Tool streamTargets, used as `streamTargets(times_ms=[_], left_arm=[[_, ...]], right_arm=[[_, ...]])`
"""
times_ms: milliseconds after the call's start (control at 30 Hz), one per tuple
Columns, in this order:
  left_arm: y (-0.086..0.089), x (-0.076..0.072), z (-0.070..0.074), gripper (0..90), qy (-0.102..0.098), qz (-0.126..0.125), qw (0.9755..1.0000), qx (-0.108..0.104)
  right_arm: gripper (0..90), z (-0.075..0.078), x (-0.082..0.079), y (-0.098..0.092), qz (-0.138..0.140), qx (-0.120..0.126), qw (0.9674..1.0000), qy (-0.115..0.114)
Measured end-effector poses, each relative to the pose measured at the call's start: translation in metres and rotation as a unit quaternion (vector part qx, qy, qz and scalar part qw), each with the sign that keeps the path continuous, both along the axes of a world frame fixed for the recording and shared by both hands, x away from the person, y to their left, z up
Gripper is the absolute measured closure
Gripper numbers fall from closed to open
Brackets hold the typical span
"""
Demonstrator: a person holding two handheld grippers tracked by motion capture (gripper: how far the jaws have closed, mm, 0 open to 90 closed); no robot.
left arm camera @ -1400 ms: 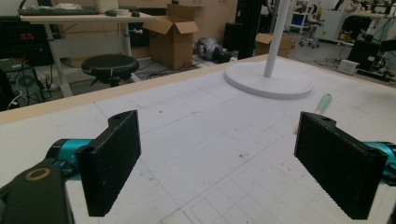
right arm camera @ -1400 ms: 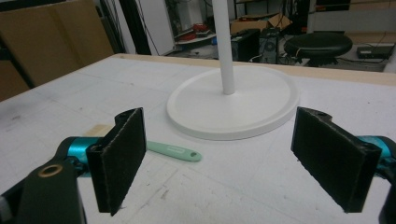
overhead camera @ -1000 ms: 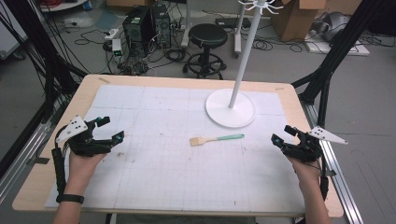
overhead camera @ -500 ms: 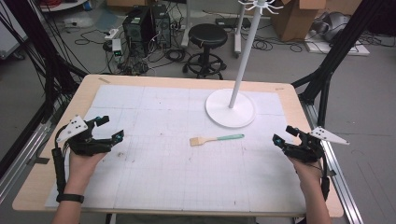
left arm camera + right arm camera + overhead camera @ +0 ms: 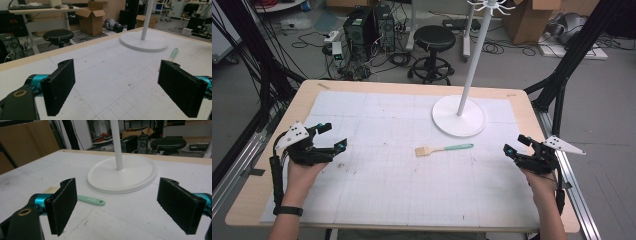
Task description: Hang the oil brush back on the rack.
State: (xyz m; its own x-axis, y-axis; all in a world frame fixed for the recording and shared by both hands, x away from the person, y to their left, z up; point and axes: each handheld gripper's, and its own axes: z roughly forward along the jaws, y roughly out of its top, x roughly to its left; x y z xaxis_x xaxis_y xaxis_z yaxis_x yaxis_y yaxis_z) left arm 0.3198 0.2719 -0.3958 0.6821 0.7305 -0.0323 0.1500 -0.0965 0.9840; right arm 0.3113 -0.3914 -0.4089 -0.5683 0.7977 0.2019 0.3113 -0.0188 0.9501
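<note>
brush [image 5: 443,148] with a green handle lies flat on the counter [image 5: 377,190] between both grippers, well apart from each, just in front of the white stand base [image 5: 459,117]. left gripper [image 5: 331,136] and right gripper [image 5: 515,145] hover with jaws spread wide, holding nothing.

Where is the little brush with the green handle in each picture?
High view: the small brush with a green handle and pale bristles lies mid-table, just in front of the round white stand base.
Left gripper view: its green handle peeks above the right-hand jaw, near the same base.
Right gripper view: the handle lies left of centre, in front of the base.
Shared landmark: the white stand base.
</note>
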Motion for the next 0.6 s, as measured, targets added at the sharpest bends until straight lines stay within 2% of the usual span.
streamTargets(times_ms=[233, 300, 333, 433, 467, 600], left_arm=[[-0.014, 0.01, 0.006, 14.7, 0.005, -0.022, 0.9997, 0.004], [-0.021, 0.013, 0.007, 14.2, 0.003, -0.032, 0.9995, 0.008], [-0.028, 0.018, 0.007, 14.1, 0.001, -0.045, 0.999, 0.006], [-0.034, 0.023, 0.008, 13.5, 0.006, -0.05, 0.9987, 0.007], [-0.041, 0.029, 0.01, 13.4, 0.01, -0.057, 0.9982, 0.014], [-0.054, 0.038, 0.019, 13.2, 0.012, -0.073, 0.9971, 0.018]], right_arm=[[15.8, 0.0, -0.001, 0.0, 0.001, 0.001, 1.0, -0.002], [15.7, 0.001, -0.001, 0.0, 0.002, 0.001, 1.0, -0.001], [15.7, 0.0, -0.001, 0.0, 0.004, 0.0, 1.0, -0.002], [15.7, 0.0, -0.001, 0.001, 0.004, 0.0, 1.0, -0.003], [15.7, 0.0, -0.001, 0.001, 0.005, 0.001, 1.0, -0.003], [15.7, 0.0, 0.0, 0.0, 0.005, 0.0, 1.0, -0.003]])
